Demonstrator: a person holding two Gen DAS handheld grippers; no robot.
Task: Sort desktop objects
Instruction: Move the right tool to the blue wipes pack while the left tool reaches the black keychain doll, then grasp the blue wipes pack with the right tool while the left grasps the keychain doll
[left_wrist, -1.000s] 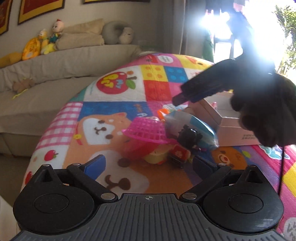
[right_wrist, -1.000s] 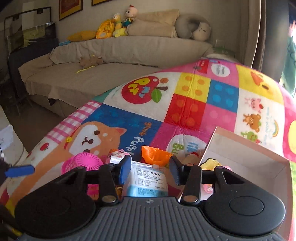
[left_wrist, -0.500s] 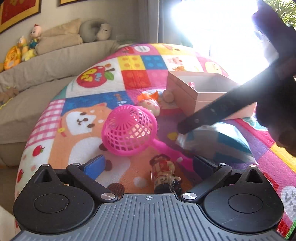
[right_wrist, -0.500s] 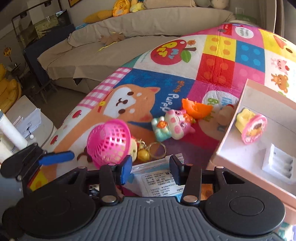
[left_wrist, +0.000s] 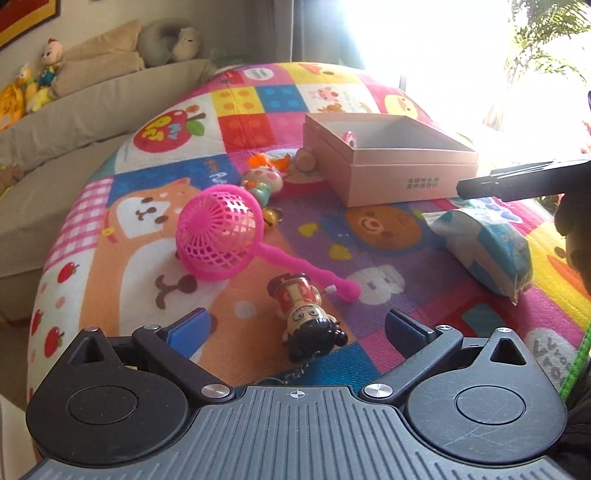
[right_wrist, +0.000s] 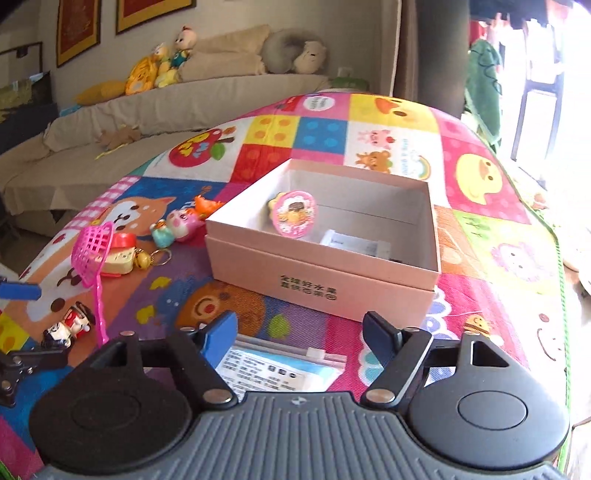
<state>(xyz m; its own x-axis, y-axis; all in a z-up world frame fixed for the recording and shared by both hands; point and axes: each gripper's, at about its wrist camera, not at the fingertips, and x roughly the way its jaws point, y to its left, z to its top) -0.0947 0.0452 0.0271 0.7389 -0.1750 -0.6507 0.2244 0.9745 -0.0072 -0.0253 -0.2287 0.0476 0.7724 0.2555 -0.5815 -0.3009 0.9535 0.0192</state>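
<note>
Opening: my right gripper (right_wrist: 299, 332) jaws are widening, blue packet (right_wrist: 280, 369) lying loose on the mat (right_wrist: 476, 177).
Left gripper (left_wrist: 295, 326): hovering open over doll (left_wrist: 306, 314).
Advice: I'm lifting clear before regrasping toward pink box (right_wrist: 332, 284).

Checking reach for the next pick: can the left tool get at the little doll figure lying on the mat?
Probably yes. The doll figure lies on the mat just ahead of the open left tool, with nothing over it; only the pink net's handle lies close beside it.
</note>
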